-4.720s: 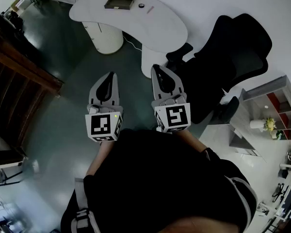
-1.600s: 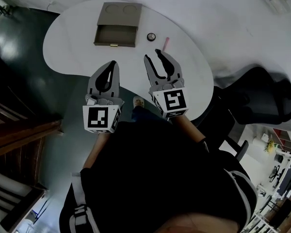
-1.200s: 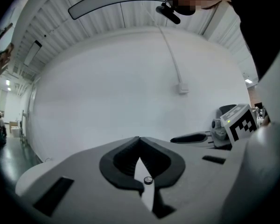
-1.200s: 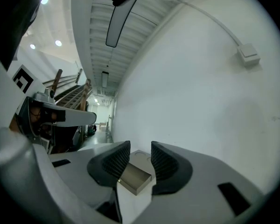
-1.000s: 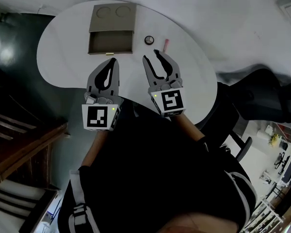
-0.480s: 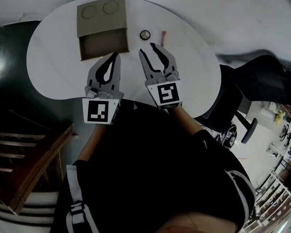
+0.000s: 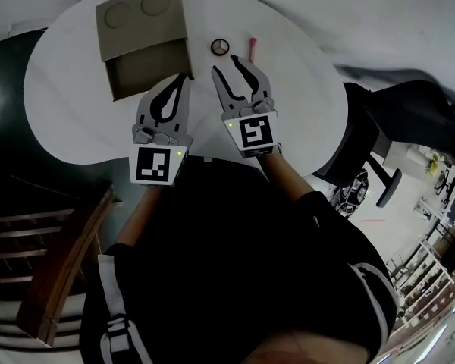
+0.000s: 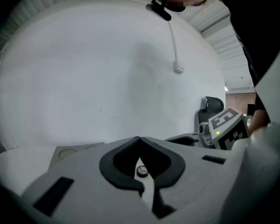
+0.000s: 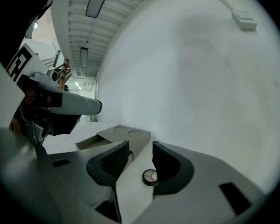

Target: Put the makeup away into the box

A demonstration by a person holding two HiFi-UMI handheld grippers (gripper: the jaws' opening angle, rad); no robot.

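- Makeup was not yet in the box [image 7: 140,21]: nothing was put away, as far as the views showed.
- Round compact [image 7: 221,46] lay on the white table [image 7: 68,89], just right of the box. The pink tube [image 7: 252,45] lay beside it, further right, the two apart.
- The box's drawer [image 7: 136,73] stood pulled out toward me. I saw no makeup in the part that showed; my left gripper covered its near right corner.
- My left gripper [image 7: 182,79] had its jaws closed tip to tip with nothing held. The compact only showed through the gap behind the tips.
- My right gripper [image 7: 227,67] had its jaws apart and had just been opening them. Nothing was between them; the compact sat on the table just ahead, untouched.
- My guess at the step: lining up the right gripper on the compact for the first pick.
- Left to do: grab the compact, drop it in the drawer, and do the same with the tube. Closing the drawer may follow, I couldn't say.
- Counts: 1 box, 1 drawer, 2 round recesses in the box top, 2 makeup items (1 compact, 1 tube), 2 grippers, 1 table.
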